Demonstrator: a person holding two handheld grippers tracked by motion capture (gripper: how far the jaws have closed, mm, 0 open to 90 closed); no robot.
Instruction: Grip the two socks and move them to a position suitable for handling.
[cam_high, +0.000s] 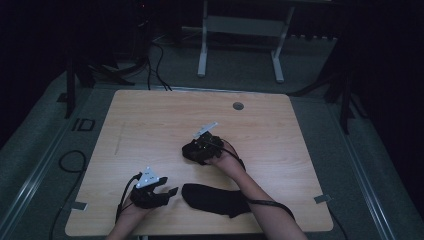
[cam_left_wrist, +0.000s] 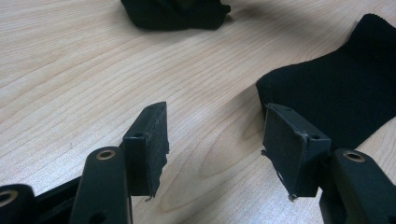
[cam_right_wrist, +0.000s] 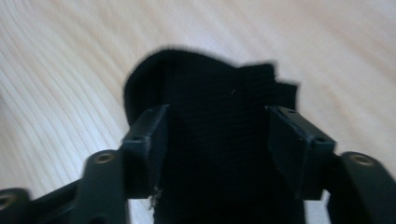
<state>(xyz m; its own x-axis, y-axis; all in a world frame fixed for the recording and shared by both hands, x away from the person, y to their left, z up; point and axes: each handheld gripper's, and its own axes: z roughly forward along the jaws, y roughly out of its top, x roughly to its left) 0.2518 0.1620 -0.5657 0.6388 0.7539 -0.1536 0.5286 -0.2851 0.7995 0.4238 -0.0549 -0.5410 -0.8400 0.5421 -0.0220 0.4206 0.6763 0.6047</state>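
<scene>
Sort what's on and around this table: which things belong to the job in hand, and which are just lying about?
In the job:
- black sock near the table's front edge, beside the open left claw
- second black sock between the open jaws of the right claw

Lying about:
- wooden table
- white frame legs on the floor behind
- floor cables

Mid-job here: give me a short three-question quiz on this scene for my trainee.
1. True or false: the left tool is open over bare wood.
2. Which does the right tool straddle? A) a black sock B) a cable C) a metal plate
3. Fill in: the flat black sock lies near the table's ____ edge.

Key: 1 true, beside the flat sock's end. 2 A, the bunched sock lies between its open jaws. 3 near, the person's side.
</scene>
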